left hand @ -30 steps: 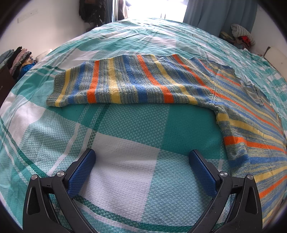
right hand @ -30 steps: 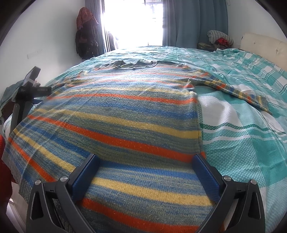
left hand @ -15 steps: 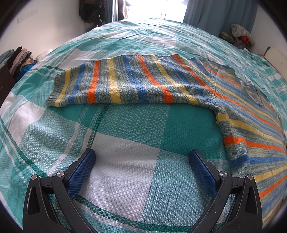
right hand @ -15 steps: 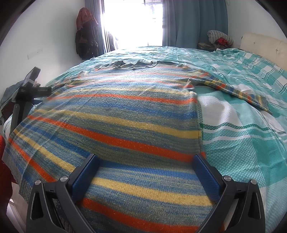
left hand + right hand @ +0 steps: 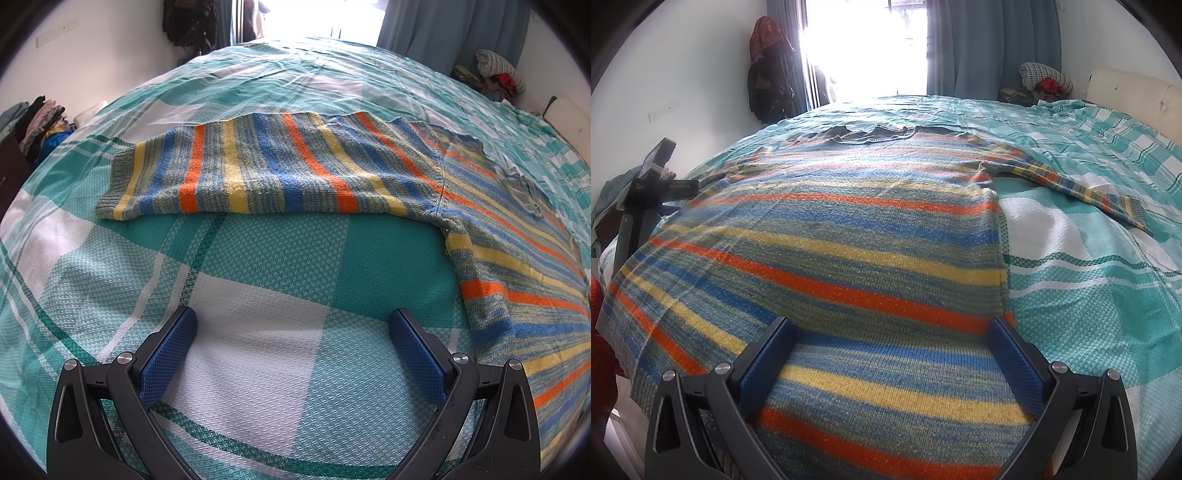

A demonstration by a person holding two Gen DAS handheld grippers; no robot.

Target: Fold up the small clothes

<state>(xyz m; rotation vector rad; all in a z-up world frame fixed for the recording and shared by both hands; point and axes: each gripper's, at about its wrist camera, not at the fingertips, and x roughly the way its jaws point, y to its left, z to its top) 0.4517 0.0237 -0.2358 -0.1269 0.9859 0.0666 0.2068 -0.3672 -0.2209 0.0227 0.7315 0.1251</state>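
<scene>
Left wrist view: the left gripper [image 5: 293,334] hovers low over a green-and-white checked bedspread [image 5: 258,266], its two blue-padded fingers [image 5: 168,354] spread wide with nothing between them but a white square of the cloth. A striped knit sweater [image 5: 498,266] in blue, orange, yellow and grey-green lies flat on the bed; one sleeve [image 5: 258,170] runs across the frame from about 10 o'clock to 2 o'clock, its ribbed cuff [image 5: 116,184] at the 10 o'clock end, while the body fills the edge from 2 to 4 o'clock. The sleeve lies well ahead of the fingertips and apart from them. A pile of clothes [image 5: 37,122] sits off the bed at 9 o'clock, blue curtains [image 5: 450,33] hang at 1 o'clock beside a bright window, and a bundle of textiles [image 5: 495,72] rests at 2 o'clock.

Right wrist view: the right gripper [image 5: 892,343] is held just above the sweater's body [image 5: 849,251], jaws wide apart and gripping nothing; whether the pads touch the knit cannot be told. The stripes run crosswise from the hem at 6 o'clock up to the neckline [image 5: 871,134] at 12 o'clock. The other sleeve [image 5: 1075,186] stretches out toward 3 o'clock over the bedspread [image 5: 1089,295]. A black stand [image 5: 639,206] rises at 9 o'clock, dark garments [image 5: 768,70] hang on the wall at 11 o'clock, and a cream headboard [image 5: 1134,99] shows at 2 o'clock
</scene>
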